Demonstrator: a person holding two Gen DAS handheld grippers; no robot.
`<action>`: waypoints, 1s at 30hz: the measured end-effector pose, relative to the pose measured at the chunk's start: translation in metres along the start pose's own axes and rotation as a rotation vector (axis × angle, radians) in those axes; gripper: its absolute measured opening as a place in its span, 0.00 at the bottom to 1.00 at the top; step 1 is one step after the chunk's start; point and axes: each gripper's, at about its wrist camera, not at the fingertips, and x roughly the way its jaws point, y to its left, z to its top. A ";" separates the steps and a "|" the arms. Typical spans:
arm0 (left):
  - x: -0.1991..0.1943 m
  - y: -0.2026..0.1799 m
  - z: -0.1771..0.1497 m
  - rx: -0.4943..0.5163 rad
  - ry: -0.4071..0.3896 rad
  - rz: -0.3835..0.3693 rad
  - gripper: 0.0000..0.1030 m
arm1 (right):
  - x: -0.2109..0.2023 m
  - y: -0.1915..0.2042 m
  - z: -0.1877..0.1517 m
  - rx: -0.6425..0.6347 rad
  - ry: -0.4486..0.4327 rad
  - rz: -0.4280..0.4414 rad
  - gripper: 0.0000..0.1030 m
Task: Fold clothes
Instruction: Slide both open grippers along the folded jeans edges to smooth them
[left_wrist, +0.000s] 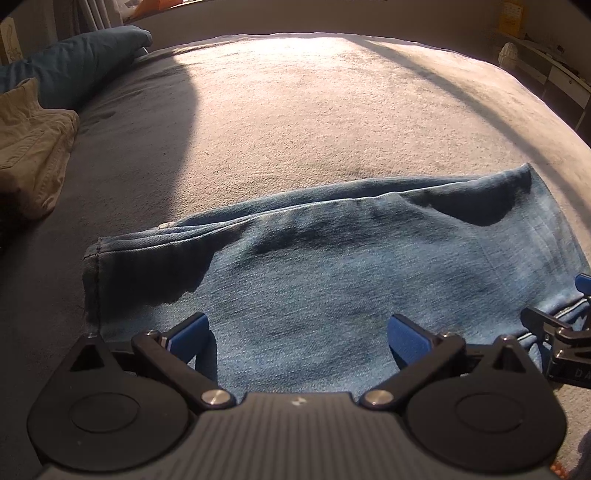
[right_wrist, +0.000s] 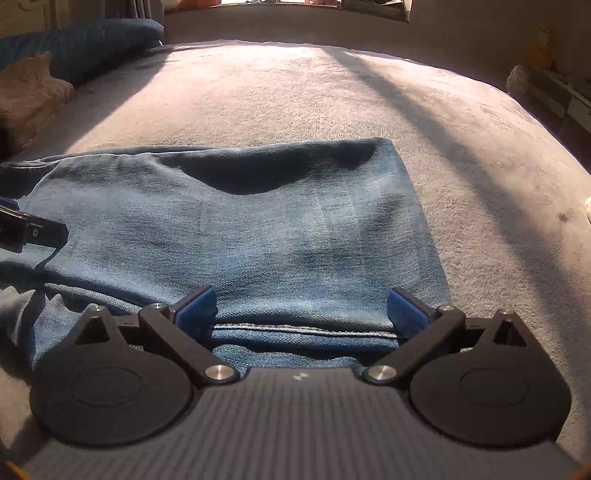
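I see both tongs wide open and holding nothing. My left tongs (left_wrist: 297, 328) sit over the jeans (left_wrist: 314, 266), near the hem end. My right tongs (right_wrist: 301, 308) sit at the near edge of the jeans, over a seam. The jeans lie folded on the bed (left_wrist: 314, 103). The far half of the bed is bare. A tan cloth (left_wrist: 33, 147) and blue pillow (left_wrist: 77, 62) are cut off at the left.

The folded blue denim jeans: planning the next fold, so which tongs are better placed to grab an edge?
Probably the right tongs: open, straddling the stitched near hem of the folded blue denim jeans. The left tongs, also open, sit over mid-fabric.
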 end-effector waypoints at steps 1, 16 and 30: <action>0.000 0.000 0.000 0.000 0.001 -0.001 1.00 | 0.000 0.000 0.000 0.000 0.000 0.000 0.97; 0.000 0.001 0.000 -0.001 0.001 0.006 1.00 | 0.001 0.001 -0.001 -0.007 -0.008 -0.006 0.97; -0.006 0.003 0.001 -0.037 -0.025 0.003 1.00 | 0.000 0.002 -0.003 -0.008 -0.013 -0.009 0.98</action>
